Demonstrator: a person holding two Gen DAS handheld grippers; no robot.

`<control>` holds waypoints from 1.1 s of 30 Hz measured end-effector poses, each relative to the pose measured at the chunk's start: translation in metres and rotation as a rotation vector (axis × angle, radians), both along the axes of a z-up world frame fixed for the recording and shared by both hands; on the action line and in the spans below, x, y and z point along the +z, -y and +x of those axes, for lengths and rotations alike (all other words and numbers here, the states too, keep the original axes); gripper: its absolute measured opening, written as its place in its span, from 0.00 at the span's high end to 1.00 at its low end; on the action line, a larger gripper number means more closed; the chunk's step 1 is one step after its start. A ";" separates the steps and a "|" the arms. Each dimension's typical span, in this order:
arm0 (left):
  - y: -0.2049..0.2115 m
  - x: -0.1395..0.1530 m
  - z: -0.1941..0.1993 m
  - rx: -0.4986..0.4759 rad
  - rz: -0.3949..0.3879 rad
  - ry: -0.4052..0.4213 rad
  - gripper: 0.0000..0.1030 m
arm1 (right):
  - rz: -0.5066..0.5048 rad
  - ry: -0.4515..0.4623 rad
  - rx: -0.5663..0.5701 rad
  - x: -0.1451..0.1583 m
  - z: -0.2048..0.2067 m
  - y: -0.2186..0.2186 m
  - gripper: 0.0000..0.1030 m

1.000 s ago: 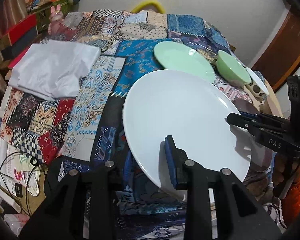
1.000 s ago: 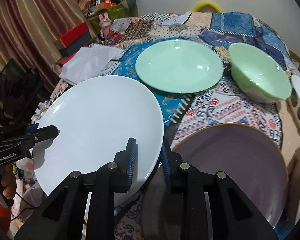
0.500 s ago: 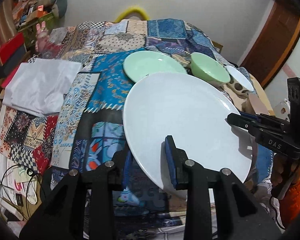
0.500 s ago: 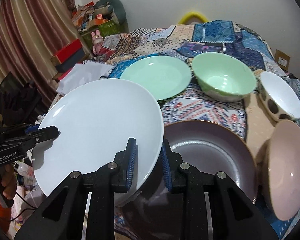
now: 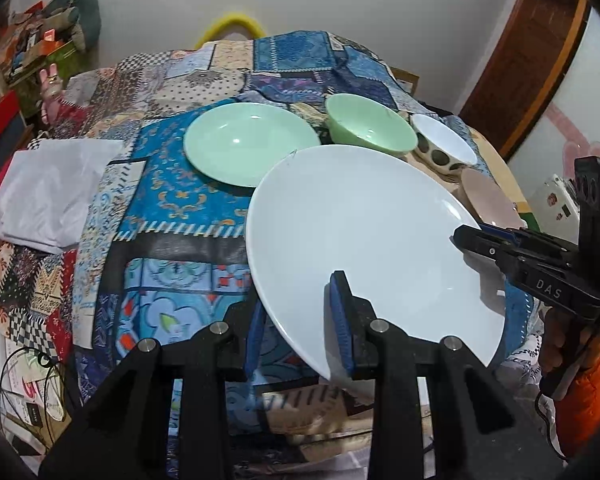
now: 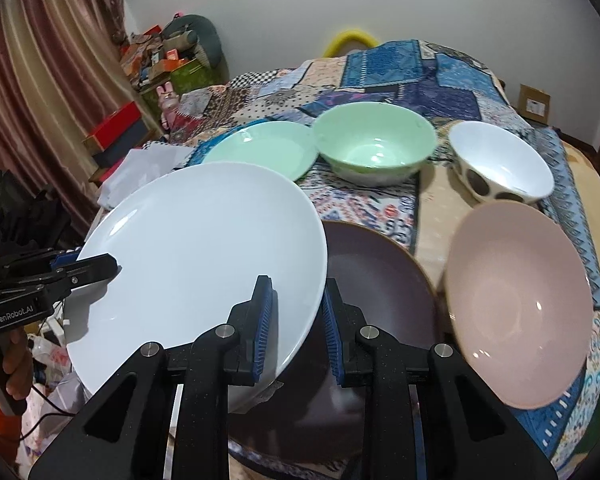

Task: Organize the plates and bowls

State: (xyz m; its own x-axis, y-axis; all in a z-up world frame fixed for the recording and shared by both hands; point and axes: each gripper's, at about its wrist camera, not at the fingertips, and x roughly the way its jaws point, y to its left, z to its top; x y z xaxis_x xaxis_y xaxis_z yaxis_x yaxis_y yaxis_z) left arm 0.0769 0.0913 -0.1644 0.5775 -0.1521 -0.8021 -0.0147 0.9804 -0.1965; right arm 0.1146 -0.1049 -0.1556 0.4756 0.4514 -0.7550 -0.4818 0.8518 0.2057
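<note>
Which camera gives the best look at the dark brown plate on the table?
The right wrist view. There the dark brown plate lies just past the right gripper, partly covered by the white plate that both grippers hold. In the left wrist view the white plate hides it completely.

1. "DAS": white capitals on the black body of the right gripper [image 5: 466, 238], at the right edge of the left wrist view, just behind its fingers.

2. "GenRobot.AI": white lettering on the black body of the left gripper [image 6: 114, 268], at the left edge of the right wrist view, lower half of the frame.

3. Printed papers [image 5: 20, 384] at the lower left of the left wrist view carry red and black marks; too small to read.

4. Cardboard box [image 6: 534, 105] at the upper right of the right wrist view bears a label; illegible.
</note>
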 end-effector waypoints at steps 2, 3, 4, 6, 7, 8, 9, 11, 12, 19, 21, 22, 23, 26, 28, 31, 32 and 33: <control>0.006 -0.001 0.003 -0.011 0.000 -0.002 0.70 | 0.001 -0.002 -0.013 -0.001 -0.001 0.007 0.78; 0.009 -0.001 0.004 -0.017 0.000 -0.003 0.70 | 0.001 -0.002 -0.017 -0.001 -0.002 0.008 0.78; 0.012 -0.002 0.005 -0.022 0.000 -0.005 0.70 | 0.001 -0.004 -0.022 -0.001 -0.002 0.012 0.78; 0.016 -0.003 0.006 -0.030 0.000 -0.008 0.70 | 0.000 -0.007 -0.030 -0.002 -0.002 0.017 0.78; 0.019 -0.004 0.007 -0.035 0.001 -0.010 0.70 | -0.001 -0.009 -0.037 -0.003 -0.003 0.021 0.78; 0.021 -0.005 0.008 -0.039 0.000 -0.011 0.70 | -0.001 -0.011 -0.041 -0.004 -0.003 0.023 0.78; 0.024 -0.007 0.009 -0.044 0.000 -0.014 0.70 | -0.001 -0.013 -0.045 -0.004 -0.004 0.026 0.78; 0.029 -0.009 0.012 -0.054 -0.001 -0.020 0.70 | -0.003 -0.019 -0.056 -0.006 -0.005 0.030 0.78; 0.031 -0.011 0.013 -0.062 -0.001 -0.023 0.70 | -0.004 -0.022 -0.061 -0.007 -0.005 0.033 0.78; 0.045 -0.023 0.020 -0.089 -0.011 -0.049 0.70 | -0.013 -0.051 -0.093 -0.017 -0.008 0.047 0.78; 0.047 -0.027 0.022 -0.094 -0.014 -0.057 0.70 | -0.016 -0.059 -0.099 -0.020 -0.008 0.050 0.78; 0.047 -0.030 0.023 -0.095 -0.016 -0.062 0.70 | -0.016 -0.063 -0.101 -0.022 -0.008 0.051 0.78; 0.048 -0.031 0.024 -0.096 -0.018 -0.066 0.70 | -0.018 -0.067 -0.103 -0.023 -0.008 0.051 0.78; 0.046 -0.037 0.027 -0.094 -0.022 -0.080 0.69 | -0.019 -0.077 -0.103 -0.027 -0.009 0.051 0.78; 0.044 -0.042 0.029 -0.089 -0.029 -0.091 0.69 | -0.017 -0.083 -0.101 -0.029 -0.009 0.051 0.78; 0.041 -0.047 0.032 -0.084 -0.040 -0.104 0.69 | -0.017 -0.090 -0.100 -0.031 -0.010 0.050 0.78; 0.041 -0.048 0.033 -0.083 -0.043 -0.108 0.69 | -0.017 -0.092 -0.100 -0.032 -0.010 0.050 0.78; 0.040 -0.050 0.034 -0.083 -0.046 -0.111 0.69 | -0.018 -0.094 -0.101 -0.033 -0.010 0.050 0.78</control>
